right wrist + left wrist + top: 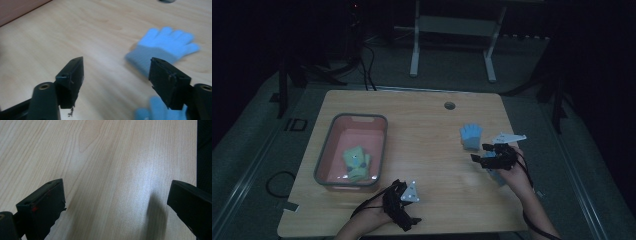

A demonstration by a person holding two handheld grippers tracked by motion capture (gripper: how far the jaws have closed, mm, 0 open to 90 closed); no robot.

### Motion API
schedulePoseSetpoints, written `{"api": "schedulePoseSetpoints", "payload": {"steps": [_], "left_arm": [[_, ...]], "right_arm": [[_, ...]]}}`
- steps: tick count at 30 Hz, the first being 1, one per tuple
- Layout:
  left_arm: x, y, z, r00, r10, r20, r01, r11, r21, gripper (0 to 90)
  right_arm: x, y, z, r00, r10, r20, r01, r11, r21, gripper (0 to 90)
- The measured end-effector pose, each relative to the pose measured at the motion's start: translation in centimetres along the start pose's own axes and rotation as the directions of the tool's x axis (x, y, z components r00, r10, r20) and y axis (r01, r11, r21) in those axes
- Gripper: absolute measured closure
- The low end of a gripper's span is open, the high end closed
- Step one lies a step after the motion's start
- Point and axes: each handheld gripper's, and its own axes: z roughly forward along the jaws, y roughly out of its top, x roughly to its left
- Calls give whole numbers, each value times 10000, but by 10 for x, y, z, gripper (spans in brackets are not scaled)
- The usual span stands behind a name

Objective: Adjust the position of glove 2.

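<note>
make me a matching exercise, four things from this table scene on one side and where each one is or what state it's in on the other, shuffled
Things:
1. blue glove
2. yellow-green gloves
3. left gripper
4. right gripper

Places or states:
A. inside the grey bin with the pink floor
B. open over bare table, nothing between the jaws
C. flat on the table, just beyond a gripper
D. open, with a glove lying ahead of its jaws

Pairs: 1-C, 2-A, 3-B, 4-D

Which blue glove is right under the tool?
The blue glove partly hidden beneath the right tool, its fingers poking out. The other blue glove lies ahead, fully showing.
</note>
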Motion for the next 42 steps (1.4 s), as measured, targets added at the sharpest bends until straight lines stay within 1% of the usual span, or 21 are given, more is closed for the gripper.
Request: {"api": "schedulePoseSetpoints", "payload": {"steps": [3, 7, 10, 11, 13, 15, 16, 17, 19, 21, 23, 24, 25, 27, 28, 30, 31, 35, 38, 40, 42], "left_arm": [[-1, -1, 1, 10000, -16, 46, 16, 10000, 41, 19], [-1, -2, 1, 9999, 135, 9, -135, 9999, 18, 19], [-1, -2, 2, 10000, 75, 57, -75, 10000, -9, 19], [-1, -2, 2, 10000, 68, 62, -68, 10000, -21, 19], [0, -3, 2, 9999, 42, 96, -42, 10000, -42, 19], [0, -3, 2, 9999, 63, 114, -62, 10000, -37, 19], [0, -4, 2, 9999, 59, 112, -59, 10000, -48, 19], [0, -4, 2, 9999, 66, 107, -65, 10000, -58, 19], [0, -4, 2, 9999, 59, 108, -59, 10000, -50, 19], [0, -5, 2, 9999, 68, 117, -67, 10000, -40, 19], [1, -5, 2, 9999, 61, 130, -60, 10000, -43, 19], [0, -5, 2, 9999, 24, 133, -23, 10000, -68, 19], [0, -6, 2, 9999, 33, 145, -32, 10000, -77, 19], [0, -6, 2, 9999, 46, 115, -46, 10000, -67, 19], [0, -6, 2, 9999, 34, 131, -33, 10000, -93, 19], [1, -6, 1, 9999, 44, 138, -43, 10000, -77, 19], [1, -6, 1, 9999, 38, 147, -37, 10000, -92, 19], [0, -7, 2, 9999, 50, 156, -49, 10000, -78, 19], [0, -7, 2, 9998, 67, 188, -66, 10000, -53, 19], [1, -7, 2, 9998, 50, 172, -49, 10000, -58, 19], [1, -8, 2, 9998, 67, 166, -66, 10000, -57, 19]], "right_arm": [[-7, 6, 3, 9998, 19, 207, -19, 10000, -6, 317], [-15, 14, 9, 9996, 113, 269, -115, 9999, 82, 333], [-21, 19, 16, 9994, 69, 338, -78, 9996, 276, 349], [-23, 21, 19, 9992, -41, 398, 26, 9993, 374, 358], [-28, 24, 26, 9994, 30, 331, -44, 9990, 442, 373], [-32, 26, 33, 9989, 15, 465, -41, 9984, 562, 400], [-35, 27, 37, 9989, 36, 458, -63, 9982, 602, 403], [-37, 27, 41, 9989, 132, 441, -159, 9979, 621, 427], [-42, 28, 49, 9979, 274, 581, -320, 9963, 795, 462], [-47, 29, 56, 9969, 383, 680, -451, 9939, 1006, 518], [-50, 30, 63, 9955, 426, 848, -524, 9917, 1171, 526], [-51, 30, 65, 9954, 441, 855, -545, 9909, 1234, 527], [-52, 30, 69, 9942, 364, 1015, -500, 9896, 1350, 533], [-53, 30, 75, 9934, 269, 1114, -441, 9869, 1549, 530], [-54, 30, 78, 9918, 154, 1269, -361, 9859, 1632, 531], [-54, 27, 84, 9906, -44, 1367, -234, 9793, 2011, 536], [-54, 25, 88, 9900, -84, 1410, -212, 9781, 2072, 556], [-56, 23, 90, 9915, 202, 1286, -452, 9799, 1941, 631], [-54, 24, 90, 9925, 141, 1215, -396, 9768, 2103, 761], [-51, 26, 90, 9914, 210, 1289, -495, 9738, 2221, 800], [-49, 27, 90, 9897, 407, 1376, -714, 9714, 2264, 824]]}}
